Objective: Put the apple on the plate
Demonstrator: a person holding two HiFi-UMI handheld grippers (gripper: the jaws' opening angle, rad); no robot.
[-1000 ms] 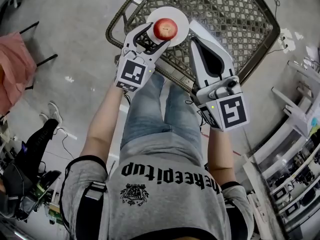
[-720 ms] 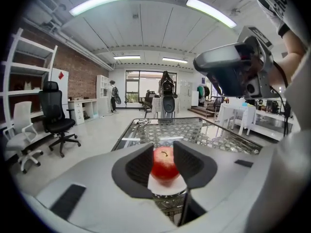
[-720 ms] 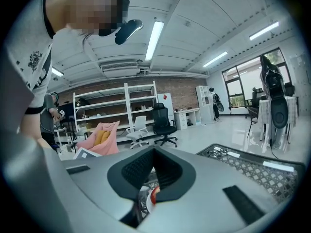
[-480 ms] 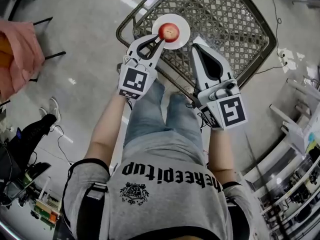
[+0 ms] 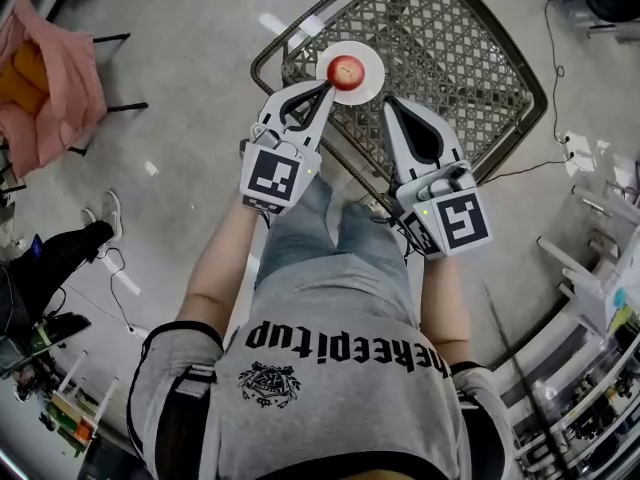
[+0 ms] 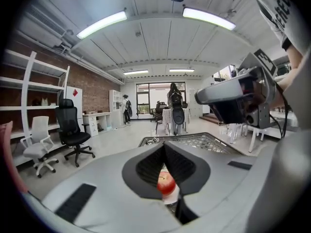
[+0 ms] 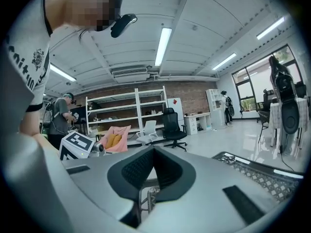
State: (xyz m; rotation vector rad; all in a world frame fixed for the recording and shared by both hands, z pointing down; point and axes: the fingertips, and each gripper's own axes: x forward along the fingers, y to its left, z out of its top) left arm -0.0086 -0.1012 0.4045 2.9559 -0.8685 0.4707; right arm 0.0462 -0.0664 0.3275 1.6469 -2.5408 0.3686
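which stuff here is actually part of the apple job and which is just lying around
Job: apple, already sitting on the white plate; left gripper, jaws just closed with nothing between them.
Not part of it: wire-mesh table under the plate; pink cloth; black office chair.

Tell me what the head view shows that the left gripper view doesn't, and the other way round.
Only the head view shows the person's grey T-shirt and jeans, the pink cloth off to the side, and the whole white plate.

Only the left gripper view shows the ceiling lights and a black office chair.

Both show the apple resting on the plate, the wire-mesh table and the right gripper. Both also show the left gripper, whose fingers have just closed with nothing between them.
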